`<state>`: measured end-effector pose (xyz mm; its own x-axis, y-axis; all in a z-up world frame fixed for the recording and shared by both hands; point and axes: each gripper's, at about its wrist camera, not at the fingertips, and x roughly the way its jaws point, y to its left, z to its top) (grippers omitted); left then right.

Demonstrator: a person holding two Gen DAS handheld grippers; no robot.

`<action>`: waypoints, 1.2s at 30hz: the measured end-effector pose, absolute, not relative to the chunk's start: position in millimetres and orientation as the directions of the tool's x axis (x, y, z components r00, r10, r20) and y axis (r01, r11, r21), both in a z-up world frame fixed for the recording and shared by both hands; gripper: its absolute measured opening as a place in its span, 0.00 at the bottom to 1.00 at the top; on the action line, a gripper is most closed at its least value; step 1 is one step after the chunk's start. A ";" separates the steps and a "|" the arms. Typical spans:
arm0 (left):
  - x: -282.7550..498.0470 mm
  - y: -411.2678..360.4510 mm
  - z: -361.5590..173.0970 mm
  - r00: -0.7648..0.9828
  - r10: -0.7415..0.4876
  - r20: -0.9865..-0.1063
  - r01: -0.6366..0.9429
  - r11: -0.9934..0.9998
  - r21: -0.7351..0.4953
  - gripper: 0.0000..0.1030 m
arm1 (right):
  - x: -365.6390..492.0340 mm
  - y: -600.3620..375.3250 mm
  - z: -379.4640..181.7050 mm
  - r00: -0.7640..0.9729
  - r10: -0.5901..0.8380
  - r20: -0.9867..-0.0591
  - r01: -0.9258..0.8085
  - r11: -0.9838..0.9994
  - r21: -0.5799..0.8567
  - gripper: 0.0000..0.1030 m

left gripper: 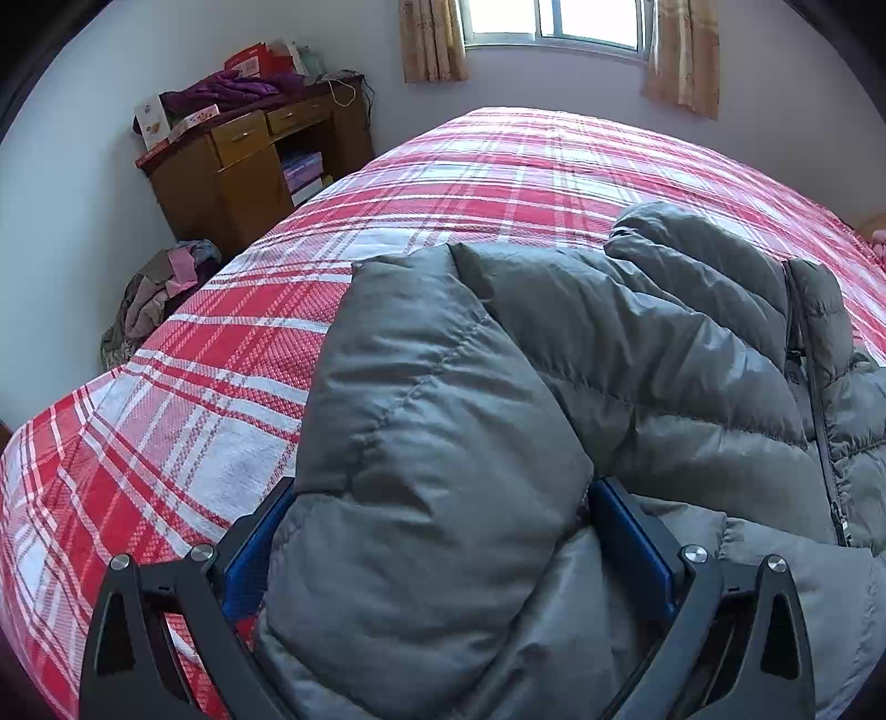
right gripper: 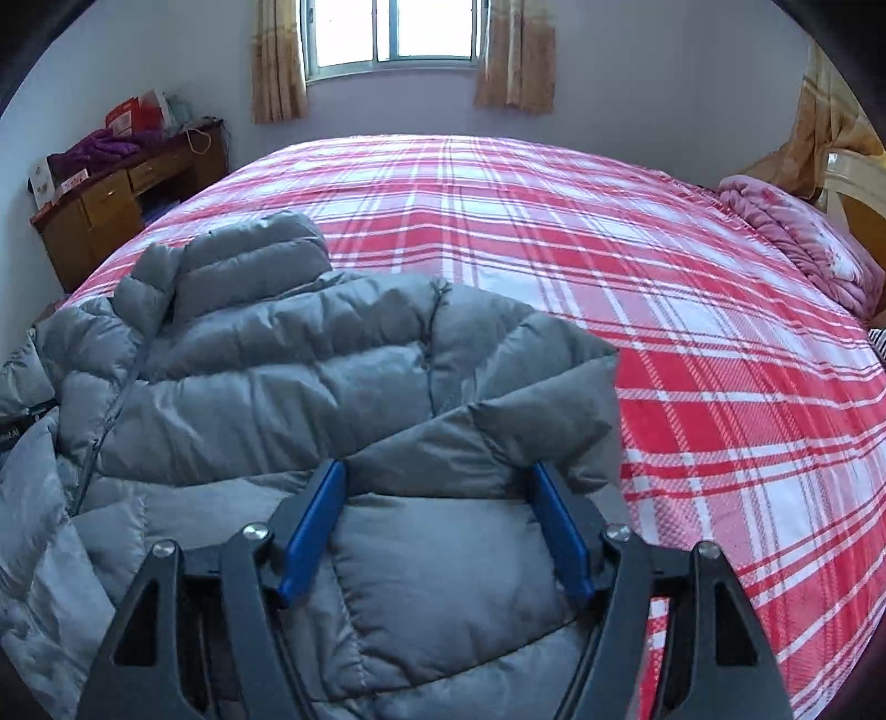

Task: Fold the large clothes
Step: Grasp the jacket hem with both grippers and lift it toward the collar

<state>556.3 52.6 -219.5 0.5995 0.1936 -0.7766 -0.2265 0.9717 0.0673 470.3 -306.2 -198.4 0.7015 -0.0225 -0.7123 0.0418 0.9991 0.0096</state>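
Observation:
A grey puffer jacket lies zipper-up on the red plaid bed. One sleeve is folded in over the jacket's body and fills the gap of my left gripper. Its jaws stand very wide, and the blue pads flank the puffy fabric without visibly squeezing it. My right gripper is open just over the other folded-in sleeve. Its blue pads stand apart from the fabric below them.
A wooden desk piled with boxes and purple cloth stands by the far left wall. A heap of clothes lies beside the bed. A rolled pink quilt sits at the bed's right edge. A curtained window lies ahead.

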 end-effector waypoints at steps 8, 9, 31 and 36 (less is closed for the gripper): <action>558.7 48.0 -221.6 0.600 0.214 -0.771 -0.235 0.968 0.086 0.99 | 476.2 -307.5 -206.4 0.673 -0.014 -0.740 0.046 0.999 0.023 0.72; 559.8 48.3 -222.3 0.600 0.213 -0.772 -0.236 0.968 0.084 0.99 | 476.7 -307.4 -206.6 0.671 -0.013 -0.742 0.045 0.999 0.023 0.73; 623.6 42.0 -135.2 0.595 0.152 -0.789 -0.139 0.987 0.085 0.99 | 521.9 -294.4 -142.7 0.632 0.044 -0.774 -0.021 0.999 0.039 0.91; 688.0 42.2 -131.3 0.558 0.043 -0.828 -0.169 0.984 -0.063 0.99 | 594.6 -276.1 -120.6 0.576 0.122 -0.809 0.007 0.988 0.154 0.93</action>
<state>688.0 42.2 -131.3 0.5585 0.0427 -0.8284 -0.1692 0.9835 -0.0634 594.6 -276.1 -120.6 0.5756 0.1224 -0.8085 0.0067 0.9880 0.1543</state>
